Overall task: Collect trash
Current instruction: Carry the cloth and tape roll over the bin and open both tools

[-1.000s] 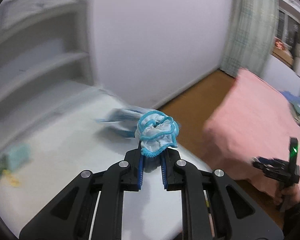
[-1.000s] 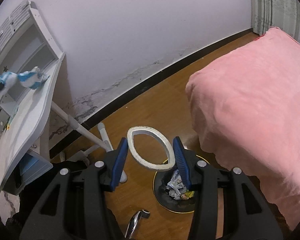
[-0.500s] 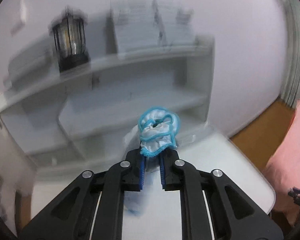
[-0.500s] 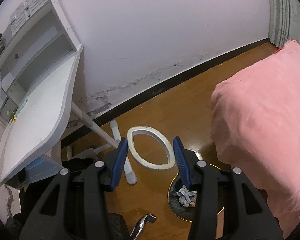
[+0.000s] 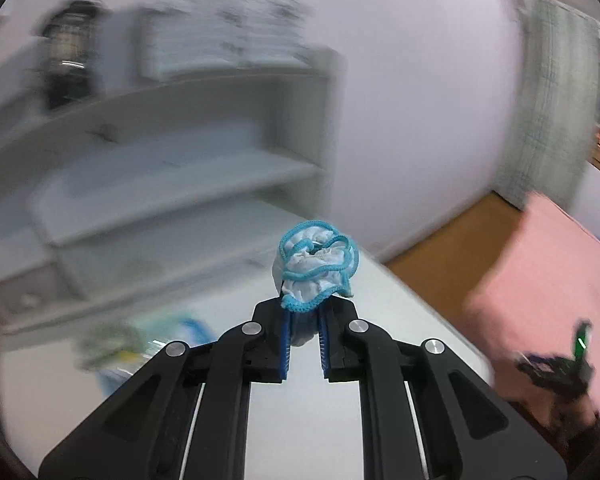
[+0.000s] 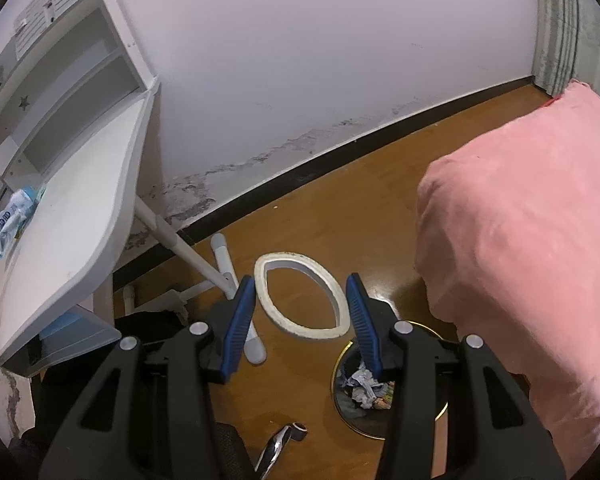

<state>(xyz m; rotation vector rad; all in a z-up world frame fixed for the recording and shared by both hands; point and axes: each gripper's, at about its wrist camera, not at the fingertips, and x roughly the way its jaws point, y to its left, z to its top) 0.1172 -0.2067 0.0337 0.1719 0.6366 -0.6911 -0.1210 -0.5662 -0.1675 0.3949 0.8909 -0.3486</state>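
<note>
A crumpled blue-edged face mask (image 5: 317, 266) is being pinched between the narrow jaws of the left gripper (image 5: 303, 330) above the white desk (image 5: 308, 420). A squashed tape ring (image 6: 302, 295) is being clamped across the wider-set jaws of the right gripper (image 6: 302, 320), just above the round trash bin (image 6: 350, 410) on the floor. The carrying step is judged to be under way; next, both items need releasing over that bin, where crumpled wrappers (image 6: 366, 388) are lying. A blue packet (image 6: 14, 214) is being left on the desk.
</note>
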